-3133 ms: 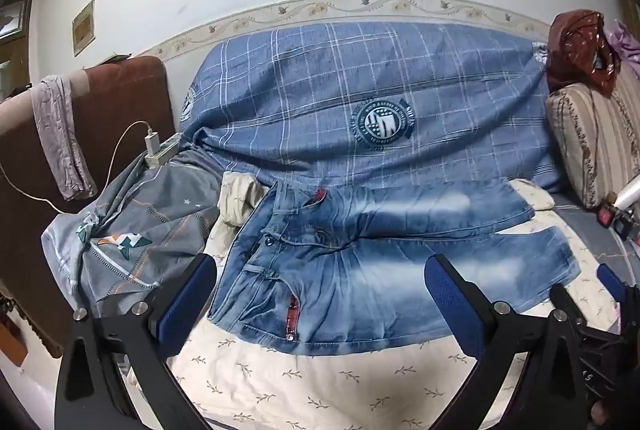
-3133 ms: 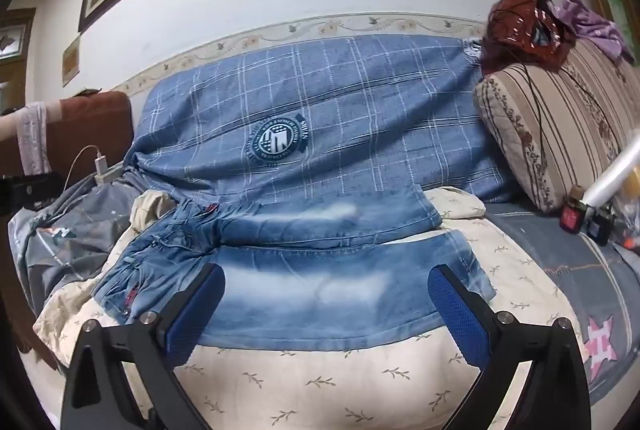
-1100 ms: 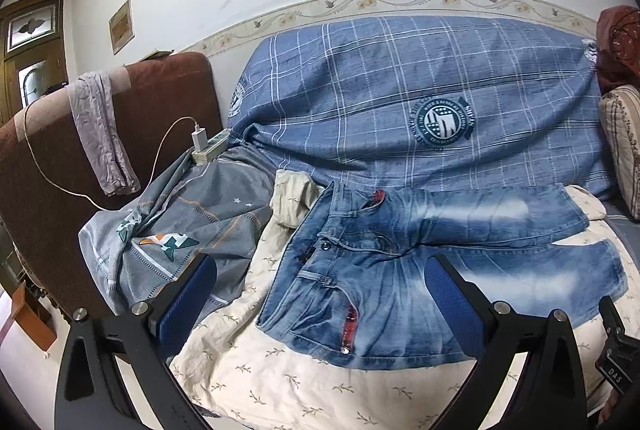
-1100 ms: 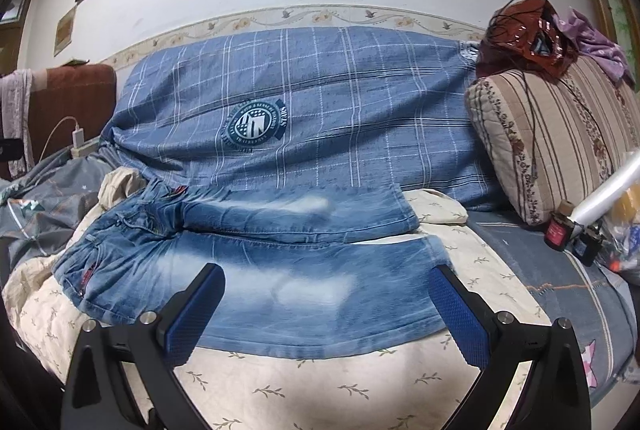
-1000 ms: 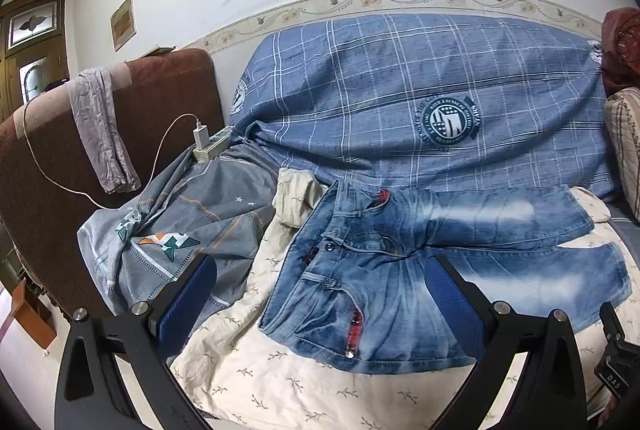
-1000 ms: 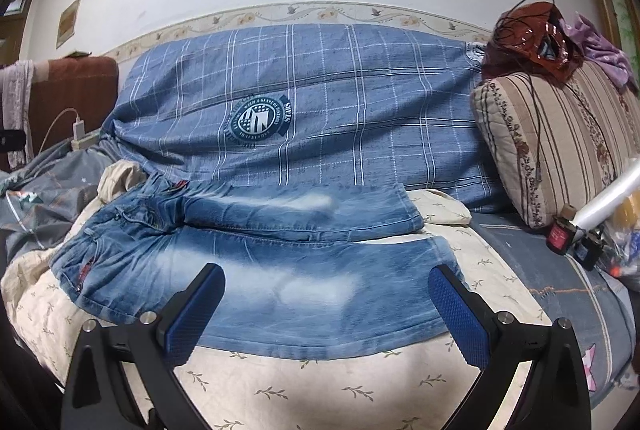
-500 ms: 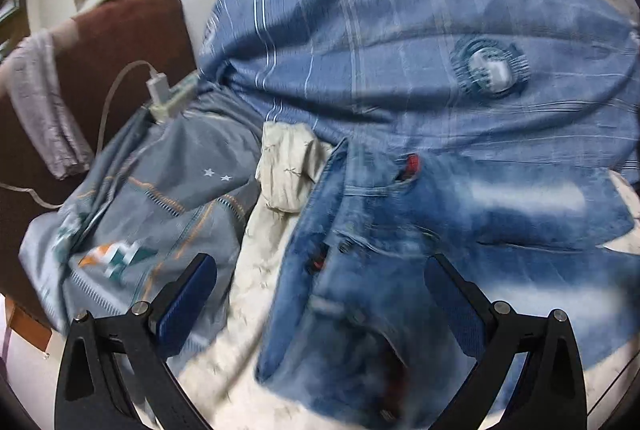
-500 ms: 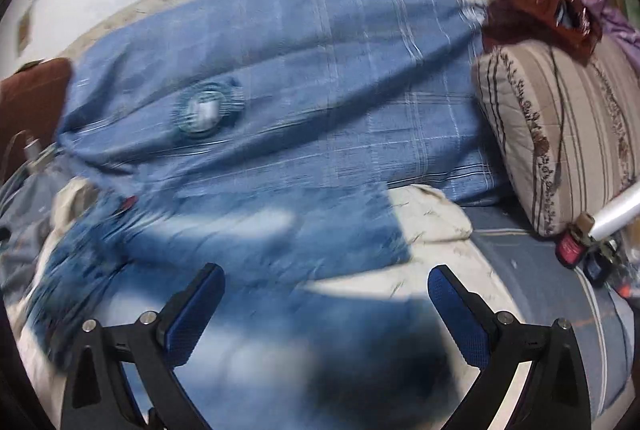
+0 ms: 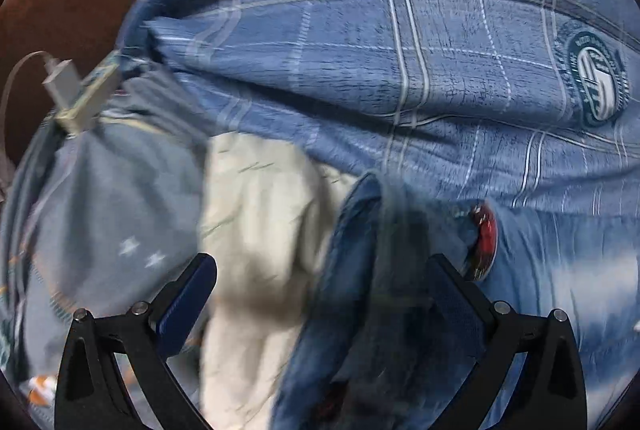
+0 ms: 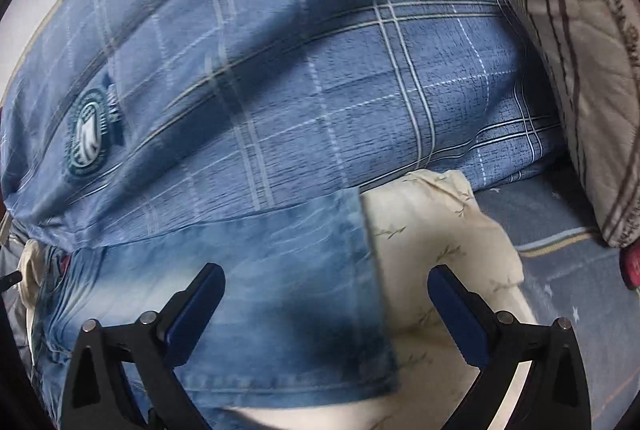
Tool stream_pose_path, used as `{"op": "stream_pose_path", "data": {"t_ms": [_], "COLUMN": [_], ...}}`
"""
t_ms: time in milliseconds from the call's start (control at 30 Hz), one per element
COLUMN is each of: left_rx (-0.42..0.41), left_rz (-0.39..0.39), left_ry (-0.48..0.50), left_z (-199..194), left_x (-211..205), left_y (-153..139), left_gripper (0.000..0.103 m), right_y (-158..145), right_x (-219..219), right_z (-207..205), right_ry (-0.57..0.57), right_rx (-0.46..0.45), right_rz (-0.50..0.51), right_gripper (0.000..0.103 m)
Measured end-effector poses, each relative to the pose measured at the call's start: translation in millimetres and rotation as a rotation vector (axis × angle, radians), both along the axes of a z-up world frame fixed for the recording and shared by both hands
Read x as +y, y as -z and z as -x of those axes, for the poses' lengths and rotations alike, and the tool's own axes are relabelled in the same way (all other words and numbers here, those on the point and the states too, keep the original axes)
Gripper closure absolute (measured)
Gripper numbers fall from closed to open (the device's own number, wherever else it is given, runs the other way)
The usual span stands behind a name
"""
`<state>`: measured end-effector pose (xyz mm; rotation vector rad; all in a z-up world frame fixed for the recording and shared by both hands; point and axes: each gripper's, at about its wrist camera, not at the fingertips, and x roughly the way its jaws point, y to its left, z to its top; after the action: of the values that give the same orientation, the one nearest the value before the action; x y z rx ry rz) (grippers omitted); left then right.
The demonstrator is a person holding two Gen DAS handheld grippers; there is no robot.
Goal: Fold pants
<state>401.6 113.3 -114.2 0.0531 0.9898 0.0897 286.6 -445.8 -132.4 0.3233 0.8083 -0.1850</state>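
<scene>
Jeans [image 10: 256,294] lie flat on the cream quilt [image 10: 440,242], below the blue plaid cover. My left tongs [image 9: 320,306] gape over the waistband, right tongs [image 10: 326,306] gape over the hem, both w/ nothing held. Best to pinch both far corners evenly, then fold the far leg onto the near one.

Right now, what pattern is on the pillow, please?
Beige with dark stripes; the pillow shows best in the right wrist view.

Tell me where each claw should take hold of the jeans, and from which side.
Probably the two far corners. The left claw is open above the waistband end of the jeans, near the red patch; pinch that edge from above, one finger under it. The right claw, also open, straddles the far leg's hem over the cream sheet; take it likewise.
</scene>
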Motion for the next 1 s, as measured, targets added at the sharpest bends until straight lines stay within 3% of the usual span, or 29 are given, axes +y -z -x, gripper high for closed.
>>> {"op": "stream_pose_path", "data": {"t_ms": [233,400,467,533,567,700,833,1000], "left_rx": [0.072,0.145,0.149,0.144,0.150,0.174,0.178,0.160], "left_rz": [0.059,0.123,0.152,0.192,0.204,0.184,0.218,0.191], "left_ry": [0.003,0.014,0.013,0.030,0.042,0.046,0.041,0.054], "left_z": [-56.9,-78.5,-81.5,-80.9,-81.1,-81.0,-94.2,-94.7], "left_x": [-28.2,-31.4,-30.7,-33.1,-31.6,-35.8,-38.5,-45.1], "left_y": [26.2,47.0,49.1,49.6,52.3,60.1,68.5,75.6], "left_gripper": [0.002,0.030,0.037,0.053,0.055,0.054,0.043,0.046], "right_y": [-2.6,-5.4,-5.0,-3.5,-2.3,7.6,14.5,19.4], "right_x": [-20.0,-29.3,-30.9,-33.1,-34.0,-44.4,-56.1,-59.1], "right_z": [-14.8,-26.0,-31.1,-37.1,-39.6,-51.6,-60.1,-72.9], "right_ry": [-0.022,-0.035,-0.039,-0.047,-0.050,-0.050,-0.037,-0.034], "right_rx": [-0.001,0.003,0.008,0.017,0.022,0.048,0.055,0.086], "right_rz": [-0.020,-0.007,-0.002,-0.013,-0.023,-0.110,-0.195,-0.196], "right_gripper": [0.001,0.001,0.001,0.003,0.005,0.011,0.011,0.011]}}
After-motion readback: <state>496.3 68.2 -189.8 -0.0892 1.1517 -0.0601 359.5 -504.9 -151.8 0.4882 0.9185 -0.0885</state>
